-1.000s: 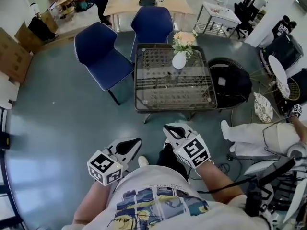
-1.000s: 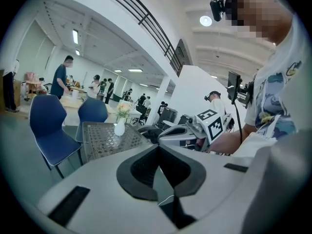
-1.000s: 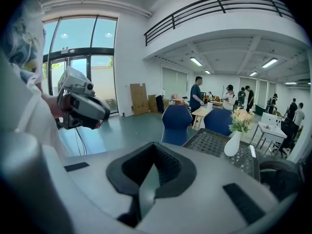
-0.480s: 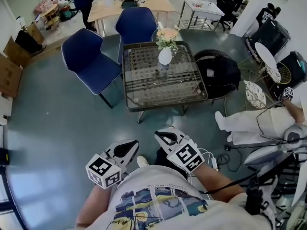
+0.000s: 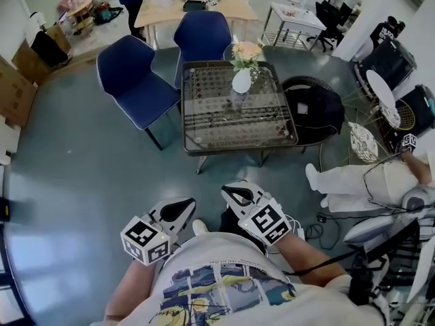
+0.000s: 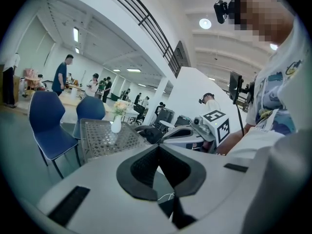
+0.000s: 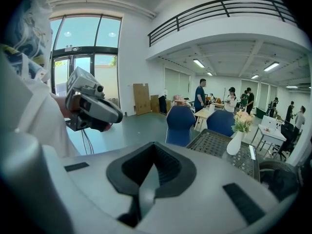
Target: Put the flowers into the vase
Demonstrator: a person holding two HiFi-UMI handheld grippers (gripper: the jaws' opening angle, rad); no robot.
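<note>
Head view: left claw [image 5: 185,206] and right claw [image 5: 231,192] sat side by side in the lower middle of the frame, close to the person's torso, both over the grey floor [image 5: 81,182].

Left gripper view: left claw's jaws were closed tip to tip, with nothing between the pads. The right claw's marker cube [image 6: 217,126] showed at centre right.

Right gripper view: right claw's jaws were also pressed together and empty. The left claw appeared at the left of the frame.

Flowers [image 5: 246,51], pale peach with green leaves, stood upright in a white vase [image 5: 241,81]. The vase rested near the far edge of a square, perforated, dark-framed tabletop [image 5: 234,124] in the upper middle of the head view. Both claws were well apart from the tabletop, with bare floor between.

Two blue chairs [image 5: 132,80] stood at the upper left of the tabletop, one at its left corner and one behind its far edge. A black round seat [image 5: 319,111] was just to the right of the tabletop.

The vase was visible at middle left of the left gripper view and at right of the right gripper view.
</note>
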